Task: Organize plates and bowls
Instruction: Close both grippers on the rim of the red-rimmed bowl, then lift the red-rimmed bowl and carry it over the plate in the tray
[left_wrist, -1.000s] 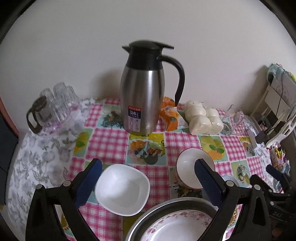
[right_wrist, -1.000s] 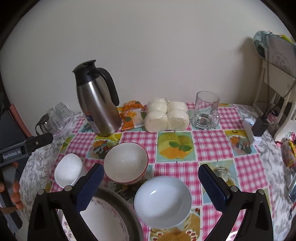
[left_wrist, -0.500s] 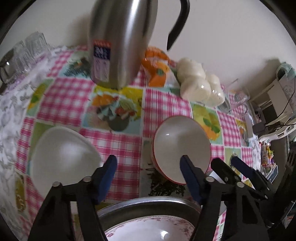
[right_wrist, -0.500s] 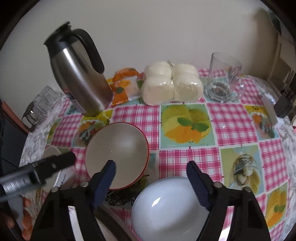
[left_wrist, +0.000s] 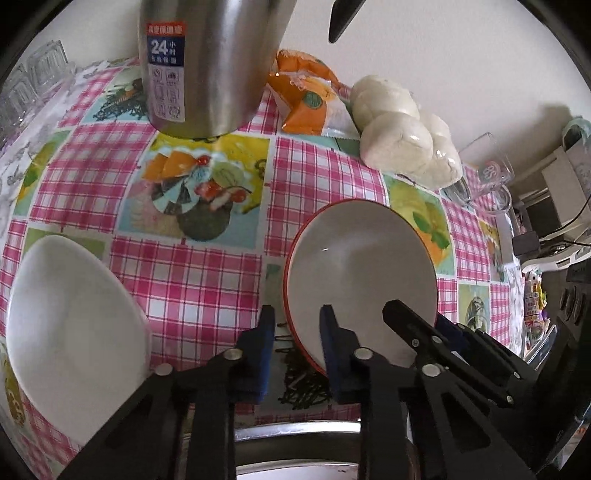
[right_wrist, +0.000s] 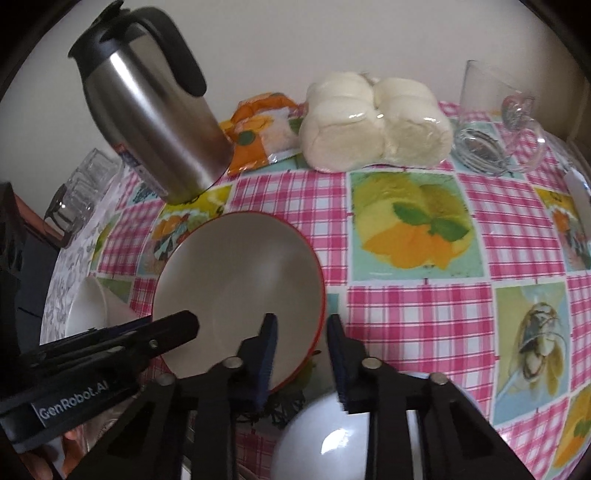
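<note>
While both my tongs grip the same bowl, the worktop (left_wrist: 192, 280) under its pink checked cloth is crowded, so let me go from the biggest thing down. Behind stands the steel thermos jug (right_wrist: 147, 107), upright and close to the bowl's far side. Nearest me lies the metal basin (left_wrist: 295, 439), with a flowered plate inside it that I can barely see. At far left sits the white squarish dish (left_wrist: 74, 332), and at lower right of the right view the round white plate (right_wrist: 332, 439).

Between them all sits the red-rimmed bowl (left_wrist: 362, 273), resting on the cloth just beyond the basin. My left tongs (left_wrist: 295, 332) have just been closing and now pinch its near left rim, 1 pad outside, 1 inside. My right tongs (right_wrist: 301, 339) have just been closing too and straddle the near right rim the same way; the outer pad seems a shade off the wall, so I cannot be sure that grip is firm.

What worries me: 2 grips on 1 smooth glazed rim. If I lift unevenly, the bowl could tip and slide out of the weaker right pinch, dropping onto the basin's edge or the white plate. Swinging it backward would knock the jug. Small pads on a curved wall may also simply slip.
</note>
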